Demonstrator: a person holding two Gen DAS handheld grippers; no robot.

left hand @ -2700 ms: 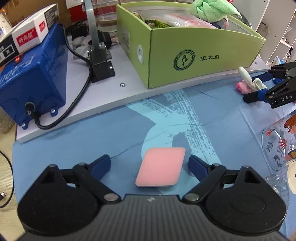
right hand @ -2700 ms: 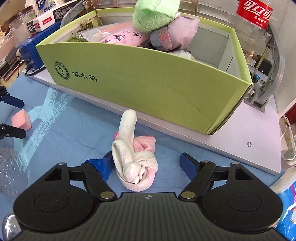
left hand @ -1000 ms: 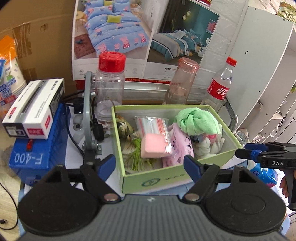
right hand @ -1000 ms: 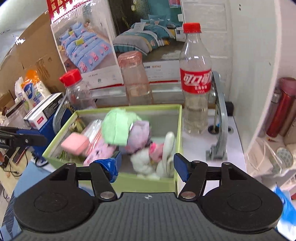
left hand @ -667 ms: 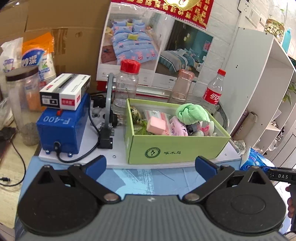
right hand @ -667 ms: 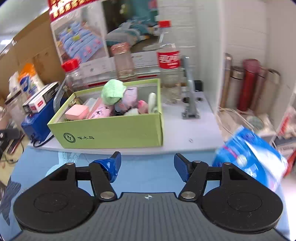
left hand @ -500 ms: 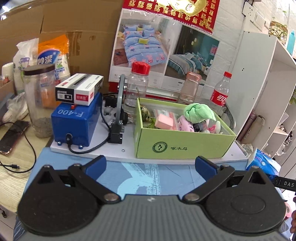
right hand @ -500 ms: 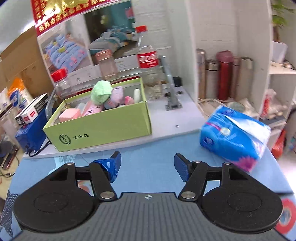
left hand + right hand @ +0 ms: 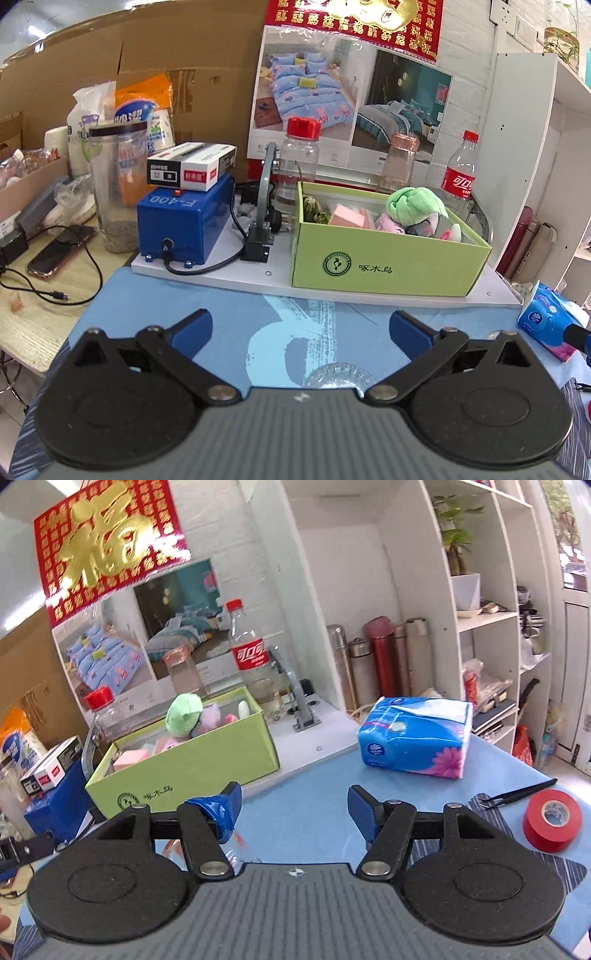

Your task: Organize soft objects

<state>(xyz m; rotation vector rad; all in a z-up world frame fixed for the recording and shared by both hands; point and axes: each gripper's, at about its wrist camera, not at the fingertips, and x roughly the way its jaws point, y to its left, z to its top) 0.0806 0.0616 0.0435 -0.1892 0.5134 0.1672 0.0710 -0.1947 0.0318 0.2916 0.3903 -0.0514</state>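
A green cardboard box (image 9: 388, 264) stands on a white board beyond the blue mat; it also shows in the right wrist view (image 9: 192, 771). Inside lie a pink sponge (image 9: 349, 218), a green rolled towel (image 9: 415, 206), a pink packet and a pink-and-white sock knot (image 9: 242, 709). My left gripper (image 9: 301, 326) is open and empty, held back above the mat. My right gripper (image 9: 293, 801) is open and empty, raised above the mat to the right of the box.
A blue F-400 unit (image 9: 184, 225) with cable stands left of the box. Bottles (image 9: 458, 177) stand behind it. A blue tissue pack (image 9: 413, 738), red tape roll (image 9: 552, 819) and tweezers (image 9: 517, 795) lie on the mat. An upturned glass (image 9: 338, 374) sits under my left gripper.
Both grippers let go of the sponge and the sock knot in the box, then pulled back and up from it. The right gripper has turned to the right.
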